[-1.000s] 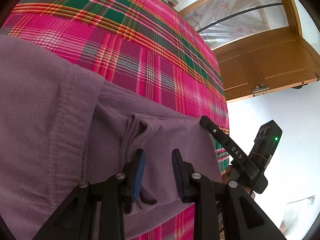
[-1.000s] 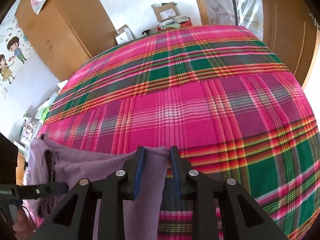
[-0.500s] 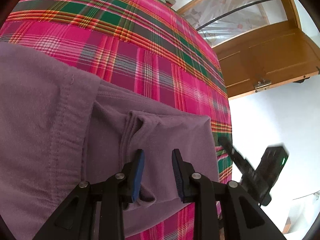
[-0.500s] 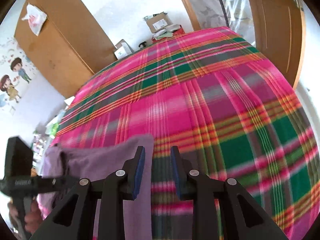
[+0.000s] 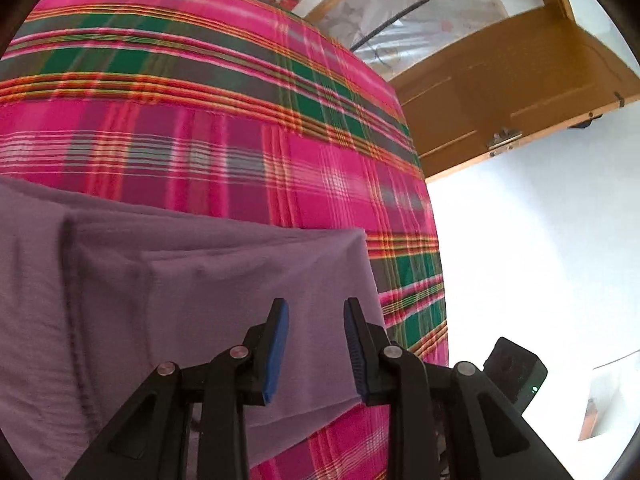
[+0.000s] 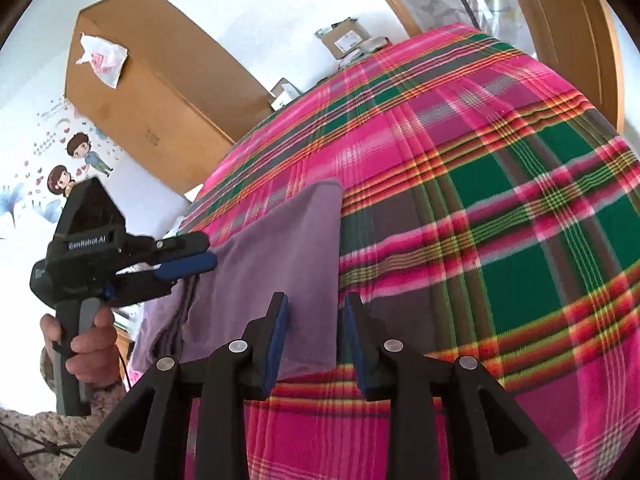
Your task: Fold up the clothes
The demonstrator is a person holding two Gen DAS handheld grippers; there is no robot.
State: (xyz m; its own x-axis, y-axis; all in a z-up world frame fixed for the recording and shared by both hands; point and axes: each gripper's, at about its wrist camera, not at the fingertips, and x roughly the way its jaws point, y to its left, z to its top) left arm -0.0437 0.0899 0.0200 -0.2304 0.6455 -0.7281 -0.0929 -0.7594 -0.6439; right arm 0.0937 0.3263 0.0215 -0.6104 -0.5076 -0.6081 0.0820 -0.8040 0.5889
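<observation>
A purple garment (image 5: 180, 280) lies folded and fairly flat on the pink and green plaid bed cover (image 5: 200, 128). My left gripper (image 5: 316, 340) hovers over the garment's near right part, open, with no cloth pinched between its blue pads. In the right wrist view the garment (image 6: 280, 260) stretches away from me. There my right gripper (image 6: 314, 340) stands over its near right edge, its jaws opening, and the pads press on nothing. A hand (image 6: 88, 344) holds the left gripper (image 6: 210, 250) above the garment's left edge.
The bed's right edge drops to a white floor (image 5: 540, 260), with a wooden door (image 5: 500, 92) beyond. A wooden wardrobe (image 6: 152, 92) stands at the far left and cardboard boxes (image 6: 344, 40) past the bed's far end. The right gripper's housing (image 5: 516, 372) shows at the lower right.
The right gripper has let go of the garment's edge and swung back to the right. The left gripper has lifted and shifted; the bunched fold beside its finger is gone and the cloth lies flatter.
</observation>
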